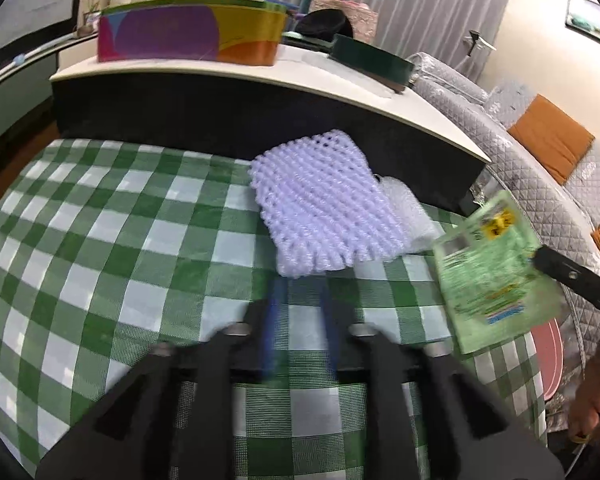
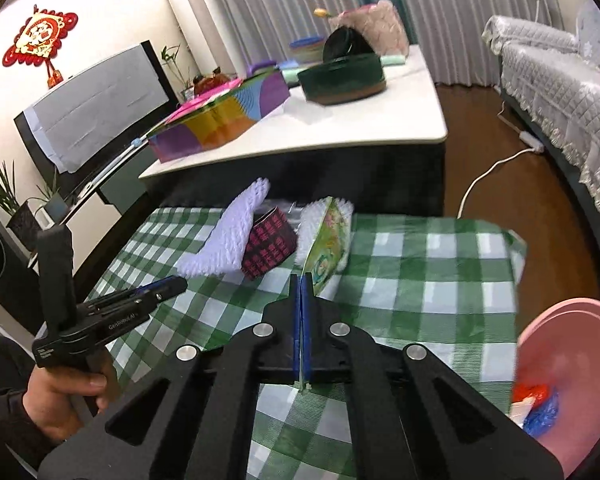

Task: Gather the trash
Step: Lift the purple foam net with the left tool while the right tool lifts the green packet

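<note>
Clamped in the right gripper (image 2: 302, 280), a green packet (image 2: 324, 248) is held; the pink basin (image 2: 572, 320), lower right, is judged next, left gripper (image 1: 298, 280) released.

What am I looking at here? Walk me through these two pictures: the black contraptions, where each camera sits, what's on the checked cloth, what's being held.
No robot: a person holds a two-finger gripper in each hand, each with a camera looking along its fingers. One picture comes from the left gripper, its jaws apart with nothing between them. The other comes from the right gripper, shut on a green wrapper. On the green checked tablecloth lie white foam netting, bubble wrap and a dark red-patterned wrapper. The pink bin at the right already holds some trash.
</note>
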Demonstrator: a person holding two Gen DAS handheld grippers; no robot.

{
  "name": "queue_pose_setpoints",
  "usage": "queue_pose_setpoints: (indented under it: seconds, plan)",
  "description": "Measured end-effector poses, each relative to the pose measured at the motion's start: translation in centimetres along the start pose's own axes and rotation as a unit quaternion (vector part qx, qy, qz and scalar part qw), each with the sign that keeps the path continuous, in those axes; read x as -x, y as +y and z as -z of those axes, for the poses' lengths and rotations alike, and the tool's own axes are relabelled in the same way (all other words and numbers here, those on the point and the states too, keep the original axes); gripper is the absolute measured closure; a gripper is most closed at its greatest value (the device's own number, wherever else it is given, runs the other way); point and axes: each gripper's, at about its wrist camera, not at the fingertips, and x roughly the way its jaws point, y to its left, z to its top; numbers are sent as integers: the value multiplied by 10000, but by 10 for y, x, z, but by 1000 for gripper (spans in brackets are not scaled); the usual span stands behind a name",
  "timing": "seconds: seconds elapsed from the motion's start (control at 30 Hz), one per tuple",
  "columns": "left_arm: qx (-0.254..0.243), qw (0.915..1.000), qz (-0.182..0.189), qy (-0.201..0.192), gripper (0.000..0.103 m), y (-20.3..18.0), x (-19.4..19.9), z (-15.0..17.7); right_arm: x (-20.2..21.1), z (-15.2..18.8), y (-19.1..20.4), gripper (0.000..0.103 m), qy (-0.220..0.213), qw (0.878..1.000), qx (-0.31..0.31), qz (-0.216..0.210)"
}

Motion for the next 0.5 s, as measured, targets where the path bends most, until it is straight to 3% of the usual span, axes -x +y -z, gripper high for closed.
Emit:
queue_pose_setpoints:
  seconds: [0.23, 0.5]
  plan:
    - [0, 9999, -69, -123, 52, -5, -6, -6, -2, 2, -16, 102, 68, 9998, -65, 168]
    - [-8, 10000, -30, -94, 52, -8, -18, -10, -7, 2, -16, 102, 79, 9999, -12, 88]
